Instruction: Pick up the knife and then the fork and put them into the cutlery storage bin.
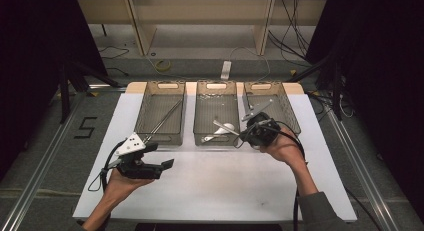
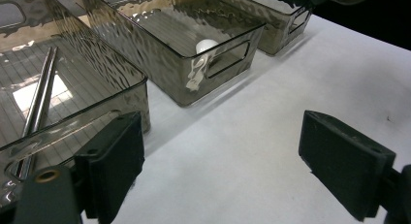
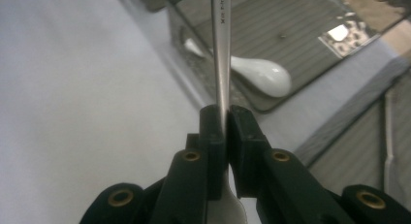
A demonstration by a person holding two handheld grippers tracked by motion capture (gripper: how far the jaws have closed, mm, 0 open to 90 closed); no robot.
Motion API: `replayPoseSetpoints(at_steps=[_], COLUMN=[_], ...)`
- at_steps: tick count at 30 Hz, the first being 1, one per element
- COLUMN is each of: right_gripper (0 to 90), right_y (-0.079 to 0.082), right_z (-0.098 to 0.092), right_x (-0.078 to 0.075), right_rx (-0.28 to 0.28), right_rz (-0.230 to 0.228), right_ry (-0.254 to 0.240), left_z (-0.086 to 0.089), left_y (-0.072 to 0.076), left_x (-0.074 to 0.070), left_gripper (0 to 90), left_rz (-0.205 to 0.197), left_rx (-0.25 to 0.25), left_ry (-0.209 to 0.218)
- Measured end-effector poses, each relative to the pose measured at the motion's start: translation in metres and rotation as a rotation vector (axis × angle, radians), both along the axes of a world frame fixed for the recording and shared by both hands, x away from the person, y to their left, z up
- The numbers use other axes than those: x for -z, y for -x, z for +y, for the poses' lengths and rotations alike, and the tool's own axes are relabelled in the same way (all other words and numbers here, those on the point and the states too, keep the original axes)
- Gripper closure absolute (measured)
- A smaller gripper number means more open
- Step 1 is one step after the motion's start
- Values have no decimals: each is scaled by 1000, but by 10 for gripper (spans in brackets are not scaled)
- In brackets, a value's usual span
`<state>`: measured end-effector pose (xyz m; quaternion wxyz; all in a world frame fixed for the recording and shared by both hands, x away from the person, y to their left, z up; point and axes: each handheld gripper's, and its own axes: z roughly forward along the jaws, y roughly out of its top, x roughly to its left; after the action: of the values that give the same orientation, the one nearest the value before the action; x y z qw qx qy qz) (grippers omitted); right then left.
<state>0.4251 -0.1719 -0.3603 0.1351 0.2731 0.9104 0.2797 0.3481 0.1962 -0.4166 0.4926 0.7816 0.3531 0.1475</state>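
Right gripper (image 3: 225, 118): pressed together on a slim metal handle (image 3: 220, 49), a piece of cutlery pinched edge-on; working end cut off by the frame top, so kind of utensil impossible to tell. Faint engraved lettering along the handle, too small to read. Held just above the near rim of the middle bin (image 1: 216, 139), beside the right gripper (image 1: 243, 134) as seen from the high view.

Left gripper (image 2: 220, 161): spread wide, nothing between the pads, hovering over bare table well to the near-left of the middle bin, near the front corner of the left bin (image 2: 72, 122).

Counted: three smoky clear plastic bins in a row, left, middle and right bin (image 1: 280, 108). Two grippers. One white ceramic spoon (image 3: 261, 74) lying inside the middle bin near its front wall. One pair of long metal chopsticks (image 1: 165, 118) lying slantwise in the left bin. One grey utensil (image 1: 250, 103) in the right bin, shape hard to make out behind the hand.

Ripples in the bin walls distorting what lies inside.

White table top (image 1: 215, 183) under everything, a wooden strip at its far edge behind the middle bin. Beyond: grey floor with loose cables, pale wooden furniture, dark curtains either side, a black "5" marked on the floor left of the table.
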Motion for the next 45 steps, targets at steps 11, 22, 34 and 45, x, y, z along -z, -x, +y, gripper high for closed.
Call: replayPoseSetpoints(at_steps=[11, 22, 34, 45], right_gripper=[855, 854, 854, 853], right_y=[-44, -83, -104, -112], right_z=[-35, -61, -76, -80], right_x=[-12, -7, 9, 17], right_rx=[154, 285, 378, 422], right_rz=[-17, 12, 37, 49], right_ry=[-47, -97, -102, -81], left_z=[0, -1, -1, 0], left_y=[0, -1, 0, 1], left_x=[0, 1, 1, -1], left_gripper=[159, 159, 159, 159], left_rz=[1, 8, 5, -13], left_rx=[2, 3, 5, 1], left_ry=[-2, -2, 2, 30])
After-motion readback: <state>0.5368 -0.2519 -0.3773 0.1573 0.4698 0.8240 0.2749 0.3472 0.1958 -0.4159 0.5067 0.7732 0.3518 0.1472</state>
